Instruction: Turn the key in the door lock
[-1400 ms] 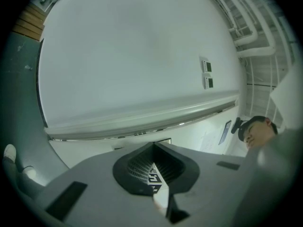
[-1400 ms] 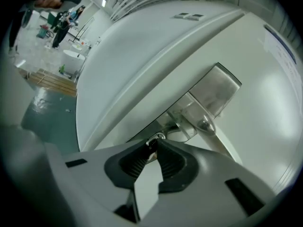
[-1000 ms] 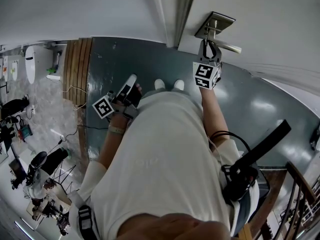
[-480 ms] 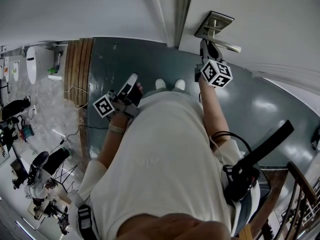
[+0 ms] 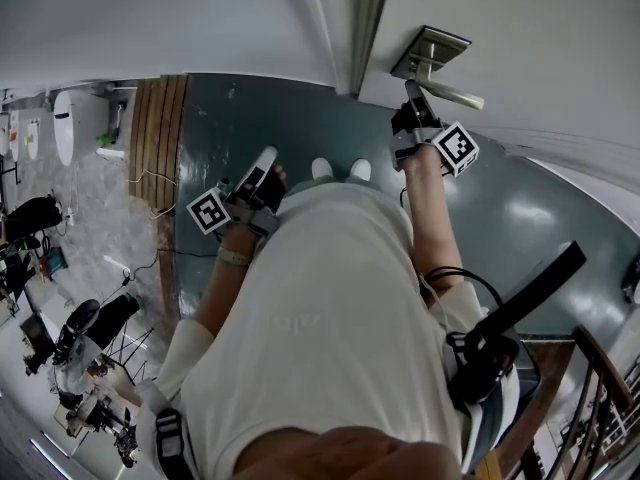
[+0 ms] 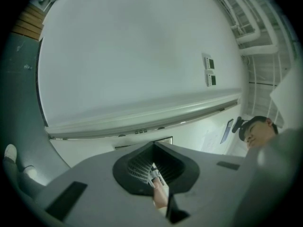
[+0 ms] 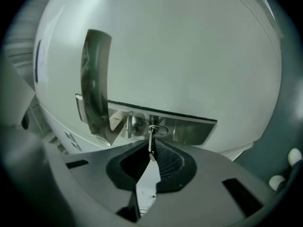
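Observation:
The silver lock plate with its lever handle sits on the white door, upper right in the head view. My right gripper reaches level to it, its marker cube turned out to the right. In the right gripper view the small metal key sticks out of the keyhole in the lock plate, beside the handle. My right gripper has just been closing and is shut on the key. My left gripper hangs off to the left, away from the door, shut with nothing in it.
The door frame runs just left of the lock. A wooden strip and stands with gear are far left on the floor. A stair railing is at the lower right. A person stands at the left gripper view's right edge.
My right gripper has rolled about a quarter turn at the lock, its marker cube swinging from facing the head camera round to the right. The left gripper has stayed put.

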